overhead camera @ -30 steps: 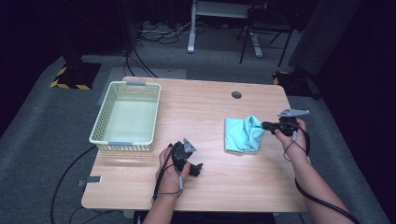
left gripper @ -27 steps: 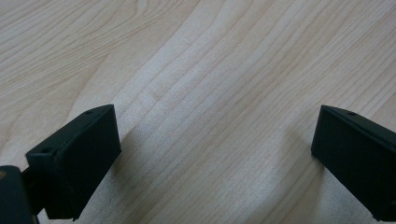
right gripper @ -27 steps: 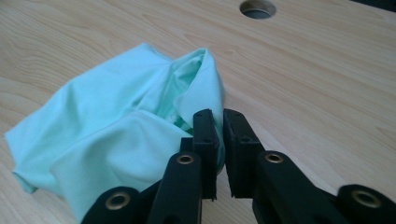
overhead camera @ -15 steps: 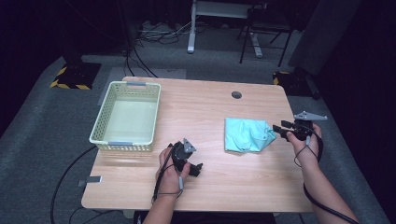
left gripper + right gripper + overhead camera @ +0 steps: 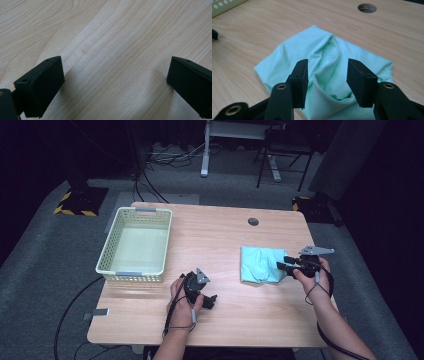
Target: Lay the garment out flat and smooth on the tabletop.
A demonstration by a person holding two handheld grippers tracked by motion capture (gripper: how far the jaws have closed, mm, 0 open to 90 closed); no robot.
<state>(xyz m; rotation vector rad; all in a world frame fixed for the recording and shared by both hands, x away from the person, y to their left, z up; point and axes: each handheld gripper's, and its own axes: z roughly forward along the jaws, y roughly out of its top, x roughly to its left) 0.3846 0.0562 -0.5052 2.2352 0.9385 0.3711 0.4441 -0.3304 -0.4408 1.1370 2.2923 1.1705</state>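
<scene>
Changes against the earlier frames:
- Cloth (image 5: 261,264): a second ago bunched and raised at its right side in the right gripper's grip; now lying flatter on the table (image 5: 215,235), roughly square, with one soft ridge of folds near the gripper.
- Right gripper (image 5: 284,265): has drawn back a little toward the right edge of the table. Its jaws, pinched on the cloth a second ago, have just opened and then closed in slightly. In the right gripper view (image 5: 325,82) they stand partly apart above the folds; nothing is pressed between the pads.
- Left gripper (image 5: 212,301): unchanged, resting low at the front middle of the table. In the left gripper view (image 5: 112,85) its jaws stand wide apart with bare wood between them.
- Basket (image 5: 111,251): unchanged at the left rear of the table.

Count:
- Cloth, mint green: one, on the right half of the table, just beside the right gripper's tips, well apart from the basket.
- Basket, pale green, perforated walls: one.
- Grippers, black, two-jaw: two, one in each hand.
- Grey three-cornered plates: two, one on top of each gripper.
- Cable hole (image 5: 253,221): one, round, behind the cloth.
- Table, light wood: one
</scene>
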